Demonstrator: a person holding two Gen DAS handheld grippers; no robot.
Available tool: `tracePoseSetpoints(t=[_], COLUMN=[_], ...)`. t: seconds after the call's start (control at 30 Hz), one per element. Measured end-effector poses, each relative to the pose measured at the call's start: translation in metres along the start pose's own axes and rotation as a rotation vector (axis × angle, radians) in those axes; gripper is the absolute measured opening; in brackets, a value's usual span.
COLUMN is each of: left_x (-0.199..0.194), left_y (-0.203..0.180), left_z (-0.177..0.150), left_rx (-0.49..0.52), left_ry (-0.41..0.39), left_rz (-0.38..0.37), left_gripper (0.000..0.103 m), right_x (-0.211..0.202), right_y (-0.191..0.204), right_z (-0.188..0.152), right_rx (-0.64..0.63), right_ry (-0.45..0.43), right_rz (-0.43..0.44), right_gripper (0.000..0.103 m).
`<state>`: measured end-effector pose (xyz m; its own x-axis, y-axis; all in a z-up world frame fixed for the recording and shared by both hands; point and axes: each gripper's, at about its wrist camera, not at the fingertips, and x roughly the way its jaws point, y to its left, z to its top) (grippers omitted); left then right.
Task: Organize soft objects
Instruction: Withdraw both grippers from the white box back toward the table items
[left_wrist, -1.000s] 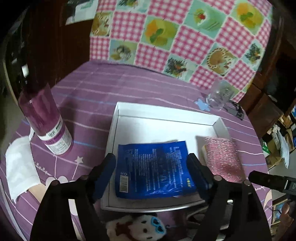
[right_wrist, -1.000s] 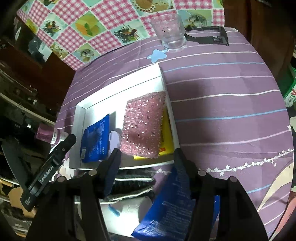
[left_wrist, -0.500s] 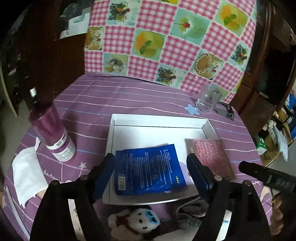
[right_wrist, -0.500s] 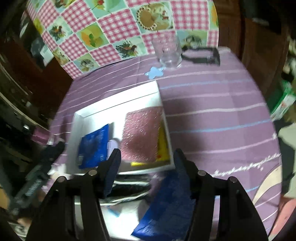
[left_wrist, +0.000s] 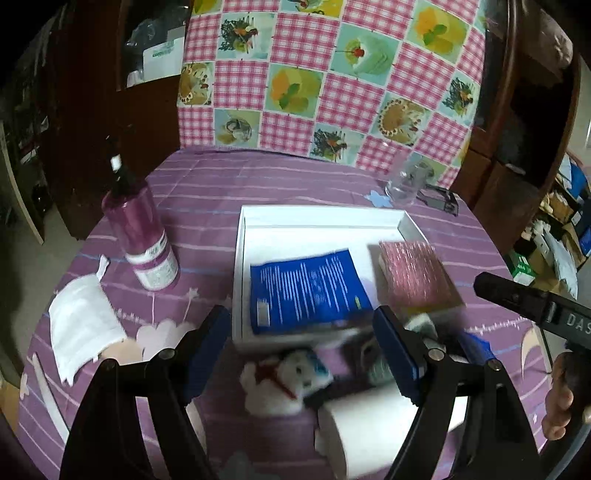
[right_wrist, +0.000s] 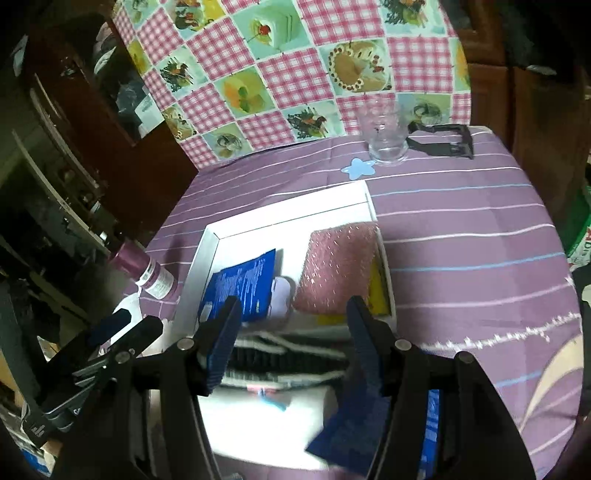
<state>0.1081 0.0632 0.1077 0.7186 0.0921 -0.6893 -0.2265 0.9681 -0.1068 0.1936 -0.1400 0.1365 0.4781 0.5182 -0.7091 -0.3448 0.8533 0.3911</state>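
Note:
A white tray (left_wrist: 238, 258) holds a blue packet (left_wrist: 306, 291) and a pink sponge (left_wrist: 417, 273) on a yellow base. In front of the tray lie a white plush toy (left_wrist: 284, 380), a dark striped fabric piece (left_wrist: 369, 358) and a white sheet (left_wrist: 369, 424). My left gripper (left_wrist: 301, 321) hangs open above the tray's near edge, holding nothing. My right gripper (right_wrist: 293, 310) is also open, over the striped fabric (right_wrist: 288, 354). A second blue packet (right_wrist: 343, 424) lies under its right finger. The same tray (right_wrist: 207, 243), packet (right_wrist: 240, 288) and sponge (right_wrist: 340, 266) lie beyond.
A purple bottle (left_wrist: 140, 236) and a white cloth (left_wrist: 81, 328) sit left of the tray on the purple striped tablecloth. A clear glass (right_wrist: 384, 144) and a black clip (right_wrist: 443, 140) stand at the far right edge, before a checkered cloth. Dark cabinets surround the table.
Both grippers have drawn back and risen from the tray, so it looks smaller and farther. The plush toy and striped fabric have come more into view. Neither jaw opening changed.

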Motion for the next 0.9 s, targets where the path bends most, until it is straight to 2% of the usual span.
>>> tracePoseSetpoints(t=[0.13,0.23,0.4,0.57,0.77,0.9], left_x=[-0.011,-0.017,-0.023,-0.021,-0.011,-0.01], left_y=[-0.002,0.003,0.012,0.015,0.013,0.003], left_z=[-0.02,-0.035,-0.054,-0.078,-0.102,-0.115], left_rx=[-0.002,-0.041,-0.072,-0.061,-0.036,0.043], left_ry=[0.001,-0.001,0.001,0.051,0.109,0.119], left_rz=[-0.034,-0.058,-0.096,-0.179,-0.128,-0.07], left_gripper=[0.083,0.083,0.083,0.084,0.084,0.084], right_x=[-0.02,-0.033,-0.046,-0.044,-0.038,-0.037], right_y=[0.004,0.005,-0.004,-0.016,-0.029,-0.035], right_z=[-0.026,-0.046,-0.078,-0.106,-0.131,-0.144], right_rx=[-0.085,-0.137,-0.16,-0.144,-0.149,-0.15], right_ry=[-0.023,-0.045,-0.067,-0.011,0.057,0.077], right_rz=[-0.016,-0.056,-0.048,-0.046,-0.095,-0.12], right_gripper=[0.06,0.06,0.06,0.06,0.06,0.06])
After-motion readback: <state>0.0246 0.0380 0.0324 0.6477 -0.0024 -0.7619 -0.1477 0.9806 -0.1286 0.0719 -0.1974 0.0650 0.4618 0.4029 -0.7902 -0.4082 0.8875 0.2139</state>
